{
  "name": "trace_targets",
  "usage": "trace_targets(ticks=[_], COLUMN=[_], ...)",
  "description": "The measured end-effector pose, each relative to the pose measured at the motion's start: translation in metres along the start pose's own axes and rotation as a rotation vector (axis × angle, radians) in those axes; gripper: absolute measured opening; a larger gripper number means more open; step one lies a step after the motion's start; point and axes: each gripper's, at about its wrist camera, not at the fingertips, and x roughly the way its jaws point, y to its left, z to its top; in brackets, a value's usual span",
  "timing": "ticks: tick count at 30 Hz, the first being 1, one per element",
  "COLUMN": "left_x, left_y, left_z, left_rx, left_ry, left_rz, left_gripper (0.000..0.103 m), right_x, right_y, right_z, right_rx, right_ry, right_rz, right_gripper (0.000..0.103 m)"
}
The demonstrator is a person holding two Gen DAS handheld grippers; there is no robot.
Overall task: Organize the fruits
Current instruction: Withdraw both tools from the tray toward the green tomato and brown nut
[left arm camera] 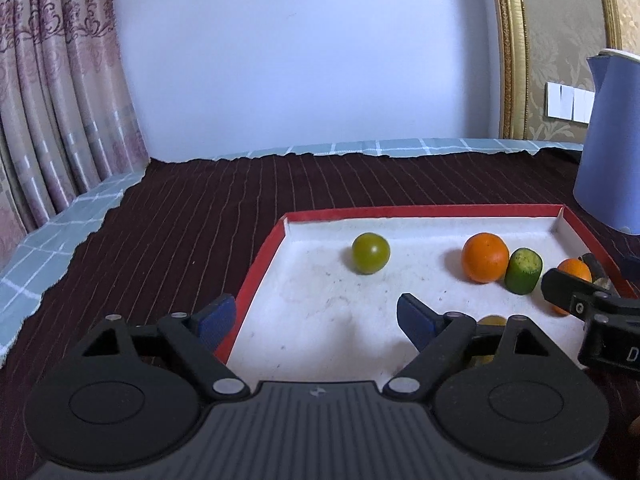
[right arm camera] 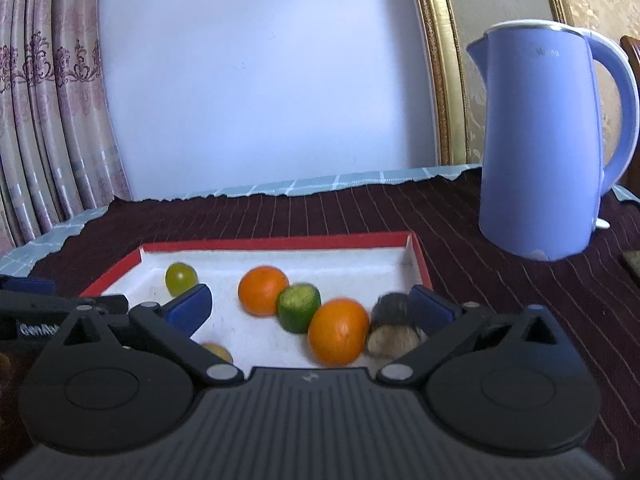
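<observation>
Left wrist view: we see the left gripper (left arm camera: 316, 314) with its blue pads spread wide and nothing between them, one pad over the dark red striped tablecloth (left arm camera: 180, 208), the other over the shallow white cardboard tray with a red rim (left arm camera: 420, 213). Inside the tray, from left to right, lie a round green fruit (left arm camera: 371, 253), a large round orange (left arm camera: 485, 257), and a short green cylindrical piece (left arm camera: 523, 271) touching that orange. A small yellowish fruit (left arm camera: 492, 322) sits partly hidden behind the gripper linkage. Right wrist view: we see the right gripper (right arm camera: 312, 306) at full spread, gripping nothing; a second round orange (right arm camera: 338, 331) lies between its pads, and a dark brown stubby piece (right arm camera: 390, 324), blurred, lies just beside its right pad. A light blue plastic electric kettle (right arm camera: 540, 152) stands on the cloth, right of the tray.
</observation>
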Motion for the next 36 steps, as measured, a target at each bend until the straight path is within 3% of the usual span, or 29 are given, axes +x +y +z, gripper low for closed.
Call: trace_targets(ticks=[17, 26, 32, 36], left_x=[-0.013, -0.018, -0.026, -0.031], left_y=[0.020, 0.029, 0.035, 0.041], left_z=[-0.022, -0.037, -0.044, -0.051], left_rx=[-0.038, -0.064, -0.073, -0.077], left_ry=[0.010, 0.002, -0.014, -0.013], left_rz=[-0.010, -0.030, -0.043, -0.061], left_gripper=[0.088, 0.088, 0.090, 0.090], right_x=[-0.021, -0.042, -0.049, -0.056], right_y=[0.002, 0.004, 0.009, 0.017], right_z=[-0.014, -0.021, -0.027, -0.030], right_rx=[0.025, 0.047, 0.042, -0.004], right_ry=[-0.028, -0.092, -0.065, -0.041], right_rz=[0.001, -0.052, -0.080, -0.041], right_gripper=[0.103, 0.103, 0.103, 0.103])
